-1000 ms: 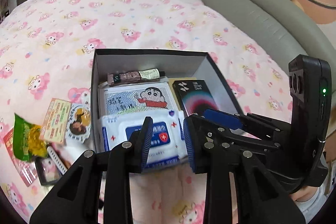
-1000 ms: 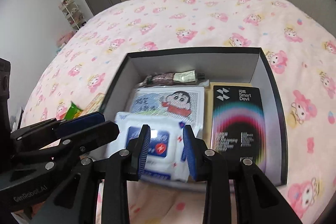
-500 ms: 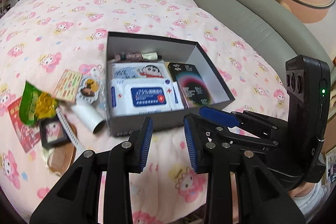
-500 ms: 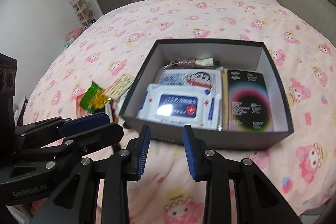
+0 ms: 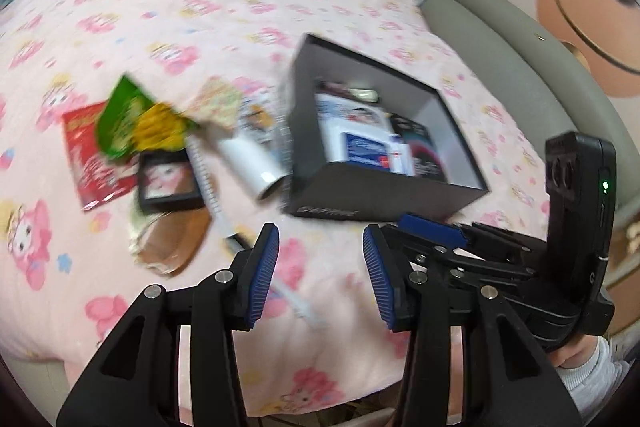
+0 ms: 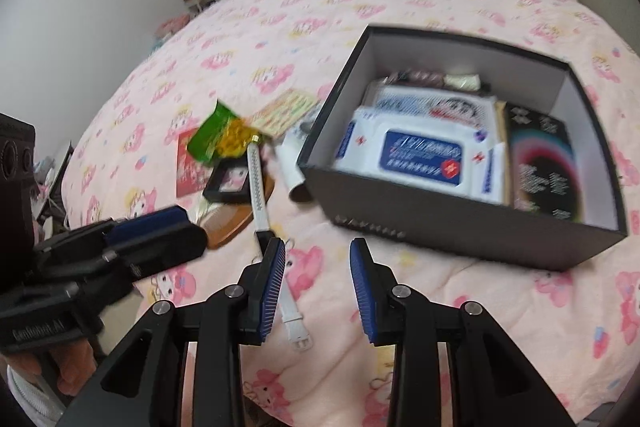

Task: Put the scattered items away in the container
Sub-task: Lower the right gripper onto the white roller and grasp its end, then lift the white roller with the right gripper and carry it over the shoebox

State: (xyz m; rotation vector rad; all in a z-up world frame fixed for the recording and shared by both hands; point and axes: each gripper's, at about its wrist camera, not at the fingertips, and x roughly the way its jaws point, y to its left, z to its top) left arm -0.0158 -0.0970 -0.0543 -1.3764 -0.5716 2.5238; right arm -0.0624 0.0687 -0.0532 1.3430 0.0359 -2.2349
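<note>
Box (image 6: 460,223) on the bed (image 6: 400,7) already holds wipes (image 6: 416,157), while a green packet (image 6: 218,137), tube (image 5: 256,167) and comb (image 6: 258,187) lie just left; my left tool (image 5: 320,267) and right tool (image 6: 318,285) gape empty, so I judge a pickup there comes next.

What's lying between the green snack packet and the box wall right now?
In the right wrist view, a pale patterned card and a white tube lie between the green snack packet and the box; the tube is right beside the wall.
</note>
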